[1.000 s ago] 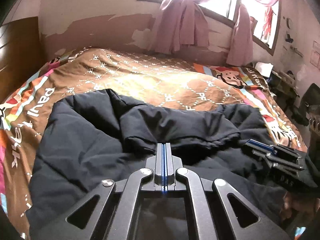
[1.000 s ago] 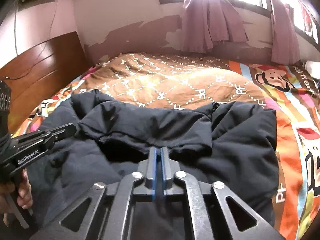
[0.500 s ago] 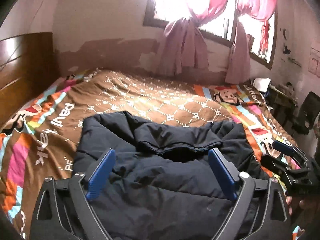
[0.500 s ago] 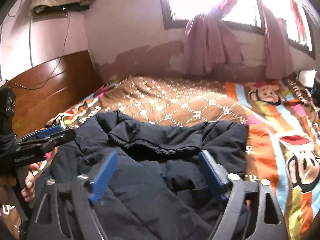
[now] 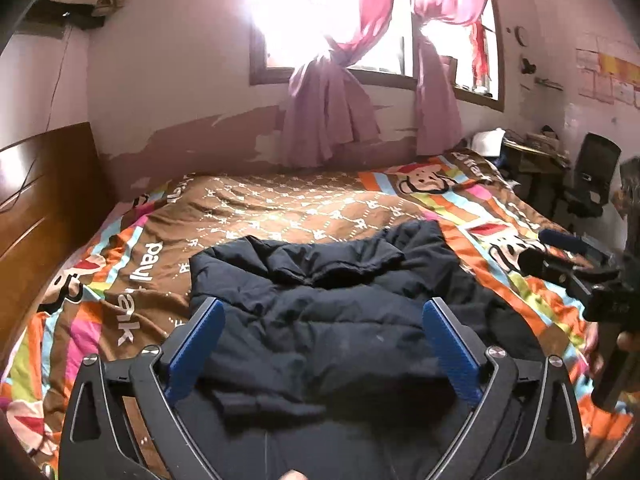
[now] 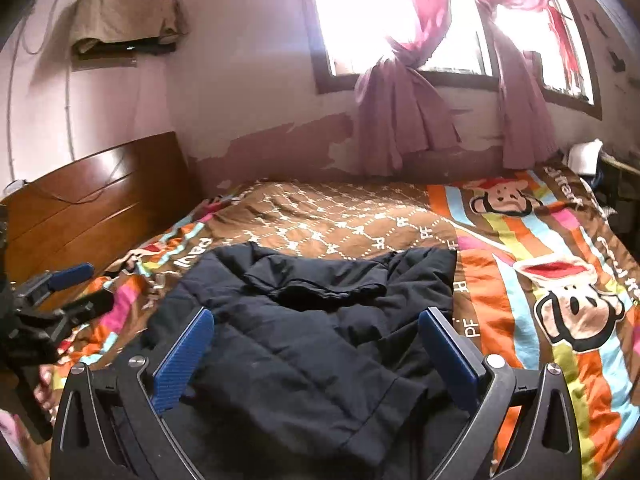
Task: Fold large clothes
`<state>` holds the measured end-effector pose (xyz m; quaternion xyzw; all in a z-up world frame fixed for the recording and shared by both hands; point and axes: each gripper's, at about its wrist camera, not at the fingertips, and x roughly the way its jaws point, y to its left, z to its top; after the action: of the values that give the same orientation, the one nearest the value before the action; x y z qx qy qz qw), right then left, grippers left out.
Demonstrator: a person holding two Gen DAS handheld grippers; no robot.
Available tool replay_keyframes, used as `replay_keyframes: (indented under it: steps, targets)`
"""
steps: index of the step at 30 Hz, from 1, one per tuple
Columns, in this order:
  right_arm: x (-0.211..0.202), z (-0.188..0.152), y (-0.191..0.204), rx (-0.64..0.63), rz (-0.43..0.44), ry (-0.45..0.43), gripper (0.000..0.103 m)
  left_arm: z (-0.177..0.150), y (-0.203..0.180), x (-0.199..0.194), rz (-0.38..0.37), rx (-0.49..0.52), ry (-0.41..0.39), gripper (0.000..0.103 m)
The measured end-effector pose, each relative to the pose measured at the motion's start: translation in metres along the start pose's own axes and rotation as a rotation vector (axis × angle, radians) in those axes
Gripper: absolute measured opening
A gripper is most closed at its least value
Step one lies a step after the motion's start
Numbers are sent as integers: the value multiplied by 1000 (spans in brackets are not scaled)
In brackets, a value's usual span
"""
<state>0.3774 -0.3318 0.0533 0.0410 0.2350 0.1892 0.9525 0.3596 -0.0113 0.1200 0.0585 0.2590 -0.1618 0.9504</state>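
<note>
1. Left hand-held gripper point(image 5: 322, 344): released, blue pads point(image 5: 195, 349) spread wide, nothing between them. It hangs above the near half of the dark puffer jacket point(image 5: 332, 312), not touching it as far as the view shows.
2. Right hand-held gripper point(image 6: 316, 354): also released, pads point(image 6: 182, 360) wide apart, nothing between them, over the jacket's point(image 6: 304, 320) near half.
3. Each gripper shows in the other's view: the right one point(image 5: 576, 264) off the jacket's right side over the bedspread, the left one point(image 6: 60, 296) off its left side. Both are apart from the fabric.
4. Jacket lies on the bed, on the brown-and-striped monkey-print bedspread point(image 5: 304, 204), nearer the front edge than the window wall.
5. Look: navy/black, quilted, puffy. It is bunched, not flat.
6. A rolled fold or collar-like ridge point(image 5: 340, 264) runs across the far end. In the right wrist view a panel with a straight hem point(image 6: 384, 392) is lapped over the middle near the camera.
7. Its right edge sits against the orange stripe of the bedspread point(image 6: 492, 300).
8. Near end of the jacket is hidden under the gripper frames.
</note>
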Motion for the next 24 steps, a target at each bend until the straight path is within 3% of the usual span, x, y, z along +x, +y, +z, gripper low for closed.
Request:
replay_keyframes:
  steps: [10, 17, 24]
  targets:
    - [-75, -3, 49, -171, 85, 28, 103, 1, -21, -54, -31, -11, -12, 101]
    - [-103, -17, 55, -247, 62, 81, 103, -8, -27, -83, -15, 28, 49, 101]
    - [-107, -52, 49, -355, 65, 239, 103, -37, -32, -101, -8, 92, 114, 101]
